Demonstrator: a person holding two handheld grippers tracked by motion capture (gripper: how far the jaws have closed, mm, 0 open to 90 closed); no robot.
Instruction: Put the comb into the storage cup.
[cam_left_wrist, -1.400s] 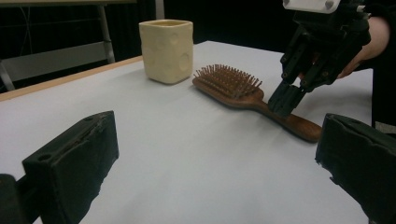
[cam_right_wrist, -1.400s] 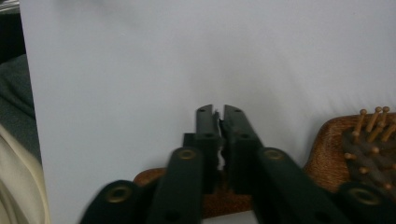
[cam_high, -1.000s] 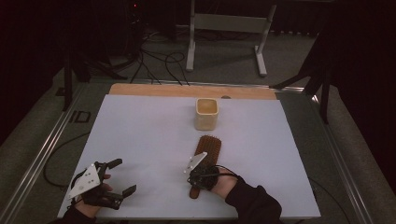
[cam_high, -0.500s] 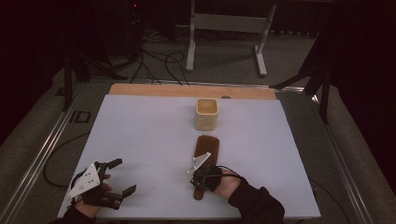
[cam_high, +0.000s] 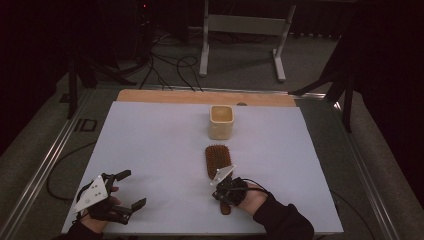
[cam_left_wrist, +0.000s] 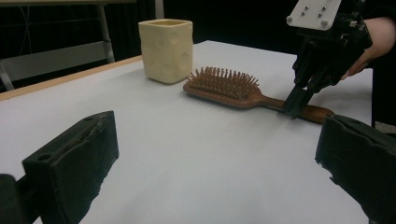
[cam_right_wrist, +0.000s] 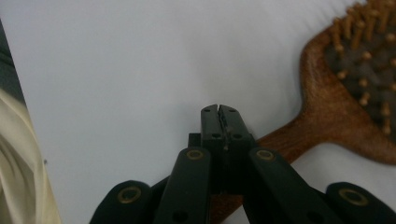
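Your right gripper (cam_high: 223, 189) has its fingers pressed together, down on the handle of the brown wooden paddle hairbrush (cam_high: 218, 161). The brush runs near to far, head toward the cream square cup (cam_high: 221, 121). Your left gripper (cam_high: 126, 189), fingers spread, sits well apart to the left.

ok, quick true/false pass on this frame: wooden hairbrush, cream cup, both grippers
1. The brown wooden hairbrush lies bristles up on the white table. True.
2. The cream square cup lies tipped on its side. False: it stands upright, just beyond the brush head.
3. The right gripper has its fingers spread wide. False: they are pressed together, at the brush handle.
4. The left gripper is open and empty. True.
5. The left gripper touches the hairbrush. False: it sits apart at the near left of the table.
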